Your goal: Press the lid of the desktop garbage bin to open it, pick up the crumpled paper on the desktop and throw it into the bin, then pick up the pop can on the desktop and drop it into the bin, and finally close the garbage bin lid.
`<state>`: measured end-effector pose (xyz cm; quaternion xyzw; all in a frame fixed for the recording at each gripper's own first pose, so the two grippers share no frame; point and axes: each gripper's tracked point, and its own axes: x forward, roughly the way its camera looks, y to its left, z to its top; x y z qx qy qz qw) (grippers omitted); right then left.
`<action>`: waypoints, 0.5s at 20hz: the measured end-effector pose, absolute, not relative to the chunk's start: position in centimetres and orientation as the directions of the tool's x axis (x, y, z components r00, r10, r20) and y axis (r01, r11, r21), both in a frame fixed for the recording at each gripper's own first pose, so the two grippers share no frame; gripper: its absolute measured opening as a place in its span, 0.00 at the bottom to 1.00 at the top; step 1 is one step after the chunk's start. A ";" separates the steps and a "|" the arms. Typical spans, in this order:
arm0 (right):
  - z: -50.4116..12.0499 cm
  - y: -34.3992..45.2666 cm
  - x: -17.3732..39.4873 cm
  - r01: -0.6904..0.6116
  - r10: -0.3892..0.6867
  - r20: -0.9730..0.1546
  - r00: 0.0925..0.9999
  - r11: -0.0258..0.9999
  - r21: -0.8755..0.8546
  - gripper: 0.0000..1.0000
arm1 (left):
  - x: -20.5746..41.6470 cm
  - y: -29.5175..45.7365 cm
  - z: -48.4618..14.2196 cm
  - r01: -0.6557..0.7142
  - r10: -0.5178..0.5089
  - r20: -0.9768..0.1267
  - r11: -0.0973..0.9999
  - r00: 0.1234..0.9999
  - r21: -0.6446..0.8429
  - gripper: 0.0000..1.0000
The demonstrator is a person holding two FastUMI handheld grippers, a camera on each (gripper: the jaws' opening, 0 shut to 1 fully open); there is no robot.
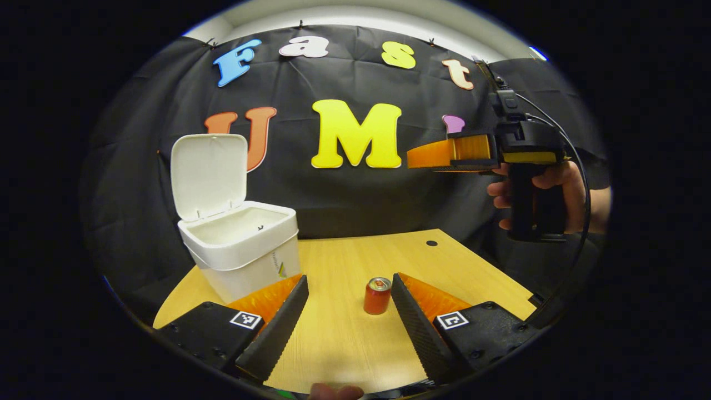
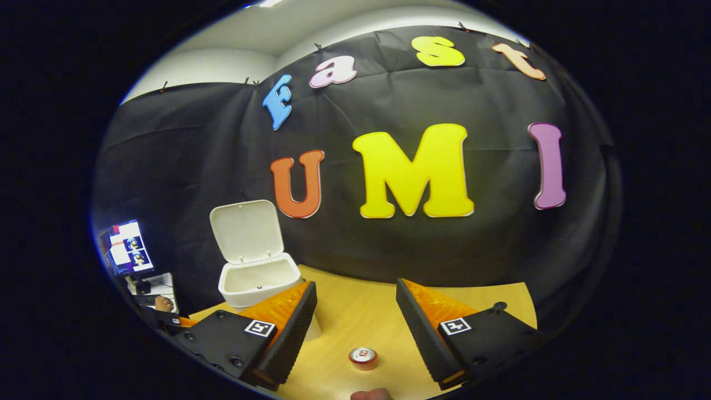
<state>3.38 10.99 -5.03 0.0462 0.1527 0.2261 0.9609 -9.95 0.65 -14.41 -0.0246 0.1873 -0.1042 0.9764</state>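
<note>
The bin (image 1: 239, 253) stood at the back left of the bench (image 1: 344, 333) with its lid (image 1: 209, 175) swung up; no crumpled paper lay on the bench, so the pop can (image 1: 377, 296) looked to be the step in hand. It stood upright near the front, untouched. The left tongs (image 1: 350, 303) were apart just short of it, the right tongs (image 2: 355, 311) apart above it. A good grasp would close square across its middle, keeping it upright
</note>
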 end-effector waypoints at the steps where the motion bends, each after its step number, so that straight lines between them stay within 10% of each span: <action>1: -5.4 9.2 2.8 -0.396 0.422 -0.279 0.862 0.906 0.149 0.92 | -9.7 -0.2 -14.8 0.210 -0.229 -0.368 0.974 0.901 -0.091 0.98; 10: -9.4 -1.6 -2.9 -0.246 0.246 -0.370 0.896 0.968 0.047 0.92 | -6.2 -5.2 -20.7 0.241 -0.262 -0.410 0.965 0.874 -0.102 0.99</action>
